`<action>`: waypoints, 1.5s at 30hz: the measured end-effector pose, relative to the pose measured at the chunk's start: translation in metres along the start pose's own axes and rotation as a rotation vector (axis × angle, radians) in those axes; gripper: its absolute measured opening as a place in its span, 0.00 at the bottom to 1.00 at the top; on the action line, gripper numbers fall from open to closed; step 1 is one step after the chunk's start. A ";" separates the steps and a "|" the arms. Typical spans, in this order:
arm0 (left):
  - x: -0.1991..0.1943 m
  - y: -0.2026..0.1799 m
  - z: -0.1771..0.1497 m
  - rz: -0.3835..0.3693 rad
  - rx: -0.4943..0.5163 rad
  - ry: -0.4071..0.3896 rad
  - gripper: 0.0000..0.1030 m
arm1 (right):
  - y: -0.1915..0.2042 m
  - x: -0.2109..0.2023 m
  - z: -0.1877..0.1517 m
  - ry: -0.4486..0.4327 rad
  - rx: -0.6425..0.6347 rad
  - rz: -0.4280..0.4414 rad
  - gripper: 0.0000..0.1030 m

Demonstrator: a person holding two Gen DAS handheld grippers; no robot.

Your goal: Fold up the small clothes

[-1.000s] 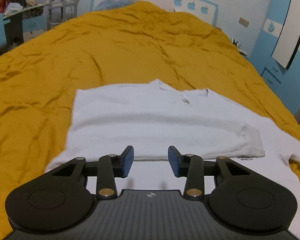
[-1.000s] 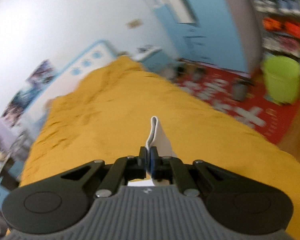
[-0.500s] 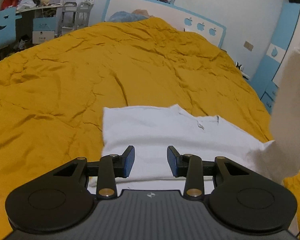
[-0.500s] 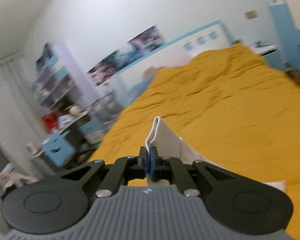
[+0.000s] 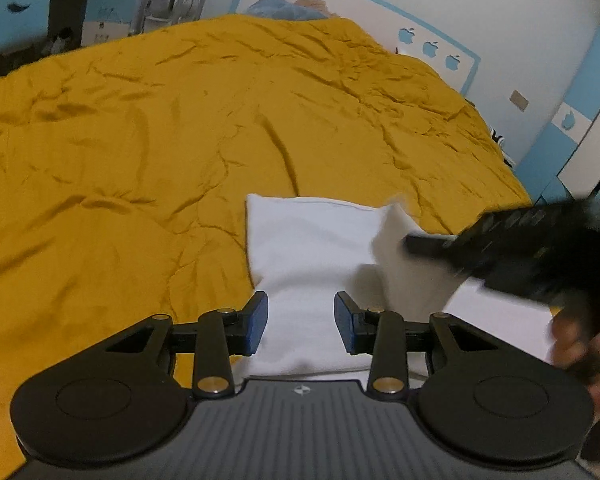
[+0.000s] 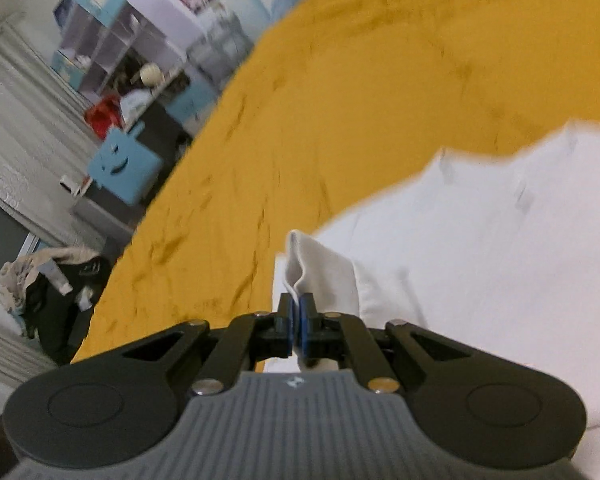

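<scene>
While left gripper hovers spread, right gripper pinches shirt.

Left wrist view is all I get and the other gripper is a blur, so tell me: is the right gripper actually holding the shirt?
Observer: Yes. The right gripper is shut on a fold of the white T-shirt.
Operator: Which part of it?
Observer: A hemmed edge sticks up past the fingertips; it looks like a sleeve, but I can't confirm.
Operator: Is my left gripper touching anything?
Observer: It is out of the right wrist view. In yours the left gripper is open above the shirt.
</scene>
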State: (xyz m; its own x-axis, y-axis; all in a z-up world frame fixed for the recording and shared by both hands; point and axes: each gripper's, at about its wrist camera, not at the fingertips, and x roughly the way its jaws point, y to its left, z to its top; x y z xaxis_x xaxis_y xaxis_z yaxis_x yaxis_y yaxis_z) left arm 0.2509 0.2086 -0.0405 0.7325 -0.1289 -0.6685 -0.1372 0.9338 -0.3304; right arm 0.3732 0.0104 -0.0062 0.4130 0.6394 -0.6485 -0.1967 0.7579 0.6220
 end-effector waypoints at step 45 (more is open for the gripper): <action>0.087 -0.012 0.012 -0.053 -0.027 0.029 0.04 | -0.222 -0.208 -0.066 0.006 -0.126 -0.534 0.40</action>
State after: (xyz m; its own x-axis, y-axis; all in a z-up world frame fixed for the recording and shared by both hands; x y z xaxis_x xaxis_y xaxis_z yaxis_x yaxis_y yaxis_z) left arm 0.3241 0.1900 -0.0870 0.7196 -0.1879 -0.6685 -0.1167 0.9163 -0.3831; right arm 0.2726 -0.2825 -0.0381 0.4800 0.1623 -0.8621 -0.0665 0.9866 0.1487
